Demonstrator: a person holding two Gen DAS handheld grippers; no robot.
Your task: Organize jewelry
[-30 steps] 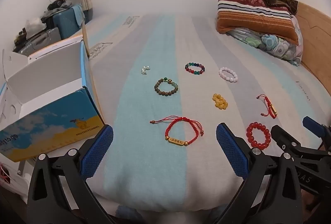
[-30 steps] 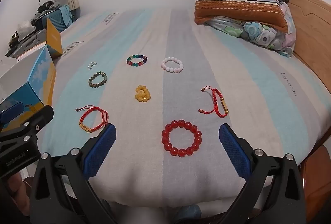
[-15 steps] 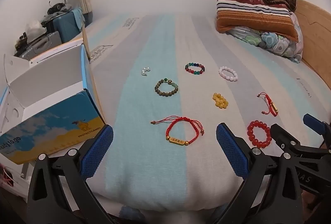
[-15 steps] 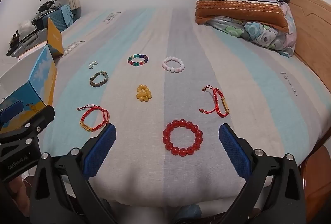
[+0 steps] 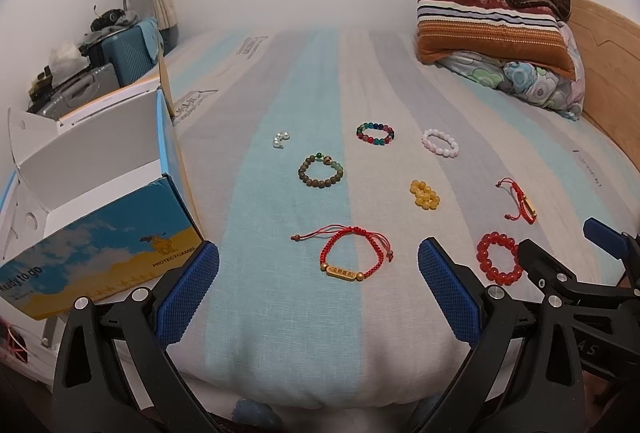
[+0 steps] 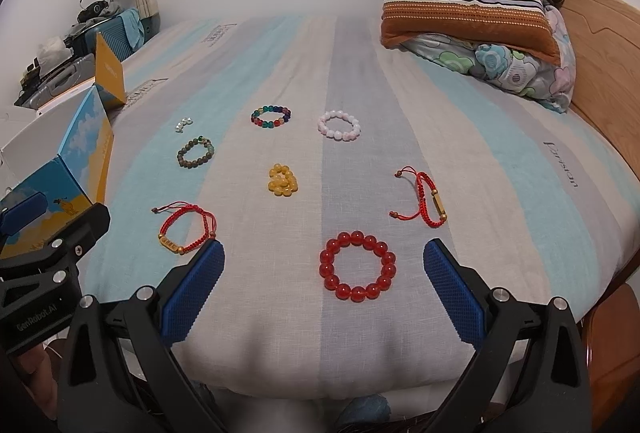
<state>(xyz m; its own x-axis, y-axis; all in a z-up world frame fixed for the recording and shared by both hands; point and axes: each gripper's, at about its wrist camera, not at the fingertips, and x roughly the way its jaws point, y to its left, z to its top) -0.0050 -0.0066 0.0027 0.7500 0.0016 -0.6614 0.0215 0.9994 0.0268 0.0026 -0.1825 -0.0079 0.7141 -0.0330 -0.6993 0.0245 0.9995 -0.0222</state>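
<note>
Several bracelets lie on the striped bed. A red cord bracelet with a gold bar (image 5: 349,255) lies just ahead of my open left gripper (image 5: 318,297). A red bead bracelet (image 6: 357,265) lies between the fingers of my open right gripper (image 6: 324,295); it also shows in the left wrist view (image 5: 498,263). Farther off lie a yellow bead cluster (image 6: 283,180), a second red cord bracelet (image 6: 424,199), a green-brown bead bracelet (image 5: 321,171), a multicolour bracelet (image 5: 375,134), a pale pink bracelet (image 6: 339,125) and small pearls (image 5: 281,139). Both grippers are empty.
An open blue and yellow cardboard box (image 5: 92,193) stands at the bed's left edge. Pillows and a blanket (image 6: 468,9) are piled at the far right by the wooden headboard (image 6: 600,45). Suitcases (image 5: 116,57) stand beyond the box.
Both grippers have shifted slightly forward and up; the bracelets look a little farther ahead. Nothing was picked up or moved.
</note>
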